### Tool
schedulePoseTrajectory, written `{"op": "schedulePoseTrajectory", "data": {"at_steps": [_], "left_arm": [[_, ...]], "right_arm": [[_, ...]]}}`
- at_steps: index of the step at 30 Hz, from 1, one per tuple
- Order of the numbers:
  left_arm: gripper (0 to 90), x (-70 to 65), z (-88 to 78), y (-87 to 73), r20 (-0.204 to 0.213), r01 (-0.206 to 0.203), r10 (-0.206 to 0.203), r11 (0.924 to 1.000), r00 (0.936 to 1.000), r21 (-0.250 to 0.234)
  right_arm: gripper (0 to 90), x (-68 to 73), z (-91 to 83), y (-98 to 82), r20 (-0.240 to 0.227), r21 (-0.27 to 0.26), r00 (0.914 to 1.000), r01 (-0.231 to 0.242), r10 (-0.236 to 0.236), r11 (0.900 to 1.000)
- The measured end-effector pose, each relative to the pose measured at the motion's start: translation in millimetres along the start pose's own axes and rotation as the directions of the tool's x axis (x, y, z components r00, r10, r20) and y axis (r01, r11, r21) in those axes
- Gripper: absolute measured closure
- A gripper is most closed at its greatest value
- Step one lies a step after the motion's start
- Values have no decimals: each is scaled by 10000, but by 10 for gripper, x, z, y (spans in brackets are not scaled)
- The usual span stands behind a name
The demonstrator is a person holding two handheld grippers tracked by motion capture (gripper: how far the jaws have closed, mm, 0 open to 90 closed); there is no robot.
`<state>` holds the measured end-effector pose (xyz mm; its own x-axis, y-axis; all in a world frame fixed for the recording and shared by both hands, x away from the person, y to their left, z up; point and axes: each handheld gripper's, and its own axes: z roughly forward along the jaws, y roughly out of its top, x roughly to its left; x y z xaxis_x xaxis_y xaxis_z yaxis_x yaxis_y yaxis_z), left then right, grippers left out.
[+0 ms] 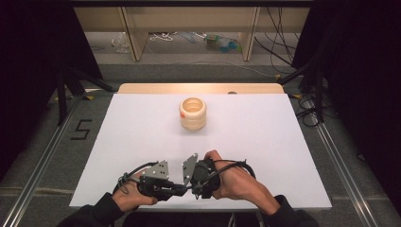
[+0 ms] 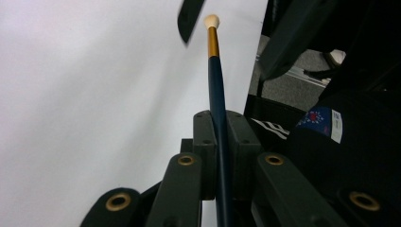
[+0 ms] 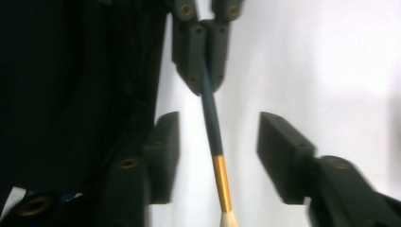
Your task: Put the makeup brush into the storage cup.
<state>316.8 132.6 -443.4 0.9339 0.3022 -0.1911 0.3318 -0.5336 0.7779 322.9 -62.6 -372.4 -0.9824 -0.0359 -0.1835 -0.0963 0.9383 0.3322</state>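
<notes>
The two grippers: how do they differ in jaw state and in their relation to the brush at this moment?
The left gripper has its jaws shut on the dark blue handle of the brush; the right gripper has its jaws open, one on each side of the brush, touching neither side. The left gripper grips the handle partway along; the right gripper stands at the gold ferrule and pale tip end. Both face each other near the table's front edge.

Light falls from above onto the white worktop [image 1: 265, 142], brightest toward 12 o'clock, while the surroundings at 3 and 9 o'clock sink into near black. The ringed holder [image 1: 193, 114] casts a faint shadow. In both gripper views the near jaws are soft and blurred, and the white surface glares, washed out.
</notes>
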Motion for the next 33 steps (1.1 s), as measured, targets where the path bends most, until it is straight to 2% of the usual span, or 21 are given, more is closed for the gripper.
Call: {"op": "schedulePoseTrajectory", "data": {"at_steps": [1, 3, 5, 6, 7, 10, 11, 12, 13, 17, 19, 21, 23, 24, 25, 26, 27, 28, 30, 32, 33], "left_arm": [[838, 2, -3, 0, -41, 63, -64, 9999, 10000, -102], [838, 13, -6, 0, -83, 167, -169, 9995, 9998, -266], [838, 14, -18, 2, -213, 330, -339, 9986, 9992, -404], [838, 18, -21, 1, -208, 388, -398, 9981, 9990, -473], [838, 27, -30, -1, -204, 452, -464, 9975, 9987, -551], [838, 51, -56, 4, -285, 499, -516, 9970, 9983, -593], [838, 53, -59, 0, -522, 557, -598, 9955, 9968, -768], [837, 62, -68, 1, -436, 681, -721, 9938, 9964, -876], [837, 71, -70, -1, -387, 793, -837, 9913, 9957, -1046], [837, 85, -116, 6, -776, 873, -974, 9884, 9922, -1241], [838, 91, -135, 6, -996, 927, -1071, 9859, 9892, -1392], [838, 112, -148, 2, -959, 887, -1050, 9829, 9898, -1612], [838, 121, -162, 0, -1161, 894, -1108, 9803, 9870, -1759], [838, 128, -162, -2, -1261, 894, -1147, 9775, 9854, -1908], [837, 127, -169, -3, -1341, 981, -1249, 9768, 9831, -1904], [837, 133, -173, -4, -1365, 975, -1251, 9763, 9827, -1932], [838, 132, -173, -6, -1384, 1056, -1354, 9734, 9811, -2034], [837, 145, -189, -3, -1580, 819, -1149, 9761, 9807, -2011], [837, 141, -192, -6, -1642, 999, -1386, 9695, 9767, -2240], [837, 154, -211, -6, -1772, 912, -1346, 9681, 9749, -2335], [837, 149, -213, -9, -1831, 1060, -1531, 9640, 9711, -2439]], "right_arm": [[450, -23, -16, -15, 118, -178, 9999, 56, -54, 9998], [409, -37, -71, -60, 309, -548, 9981, -523, 540, 9971], [320, -82, -98, -108, 407, -1214, 9946, -901, 956, 9885], [299, -95, -121, -134, 425, -1546, 9901, -1260, 1340, 9799], [293, -100, -137, -150, 698, -1653, 9856, -1407, 1539, 9762], [244, -129, -163, -210, 1148, -2372, 9631, -2114, 2434, 9482], [240, -138, -180, -226, 1198, -2617, 9541, -2365, 2746, 9357], [232, -147, -199, -245, 1127, -2888, 9421, -2732, 3159, 9176], [224, -157, -209, -260, 1208, -3028, 9324, -2921, 3405, 9072], [178, -192, -235, -321, 1447, -3412, 8953, -3546, 4214, 8705], [172, -214, -246, -373, 1448, -3815, 8786, -3747, 4550, 8450], [172, -230, -260, -422, 1317, -3944, 8703, -3931, 4745, 8306], [163, -235, -258, -464, 1045, -4214, 8557, -4235, 5068, 8019], [164, -235, -245, -488, 981, -4393, 8428, -4405, 5292, 7830], [164, -235, -254, -515, 790, -4363, 8382, -4577, 5397, 7747], [163, -234, -239, -525, 897, -4543, 8301, -4576, 5503, 7644], [163, -235, -245, -543, 792, -4496, 8274, -4681, 5559, 7608], [163, -232, -246, -557, 726, -4569, 8183, -4808, 5701, 7484], [162, -232, -244, -586, 648, -4698, 8068, -4946, 5873, 7312], [161, -234, -236, -614, 480, -4844, 7964, -5093, 6029, 7113], [161, -234, -236, -629, 356, -4865, 7922, -5188, 6093, 7030]]}}
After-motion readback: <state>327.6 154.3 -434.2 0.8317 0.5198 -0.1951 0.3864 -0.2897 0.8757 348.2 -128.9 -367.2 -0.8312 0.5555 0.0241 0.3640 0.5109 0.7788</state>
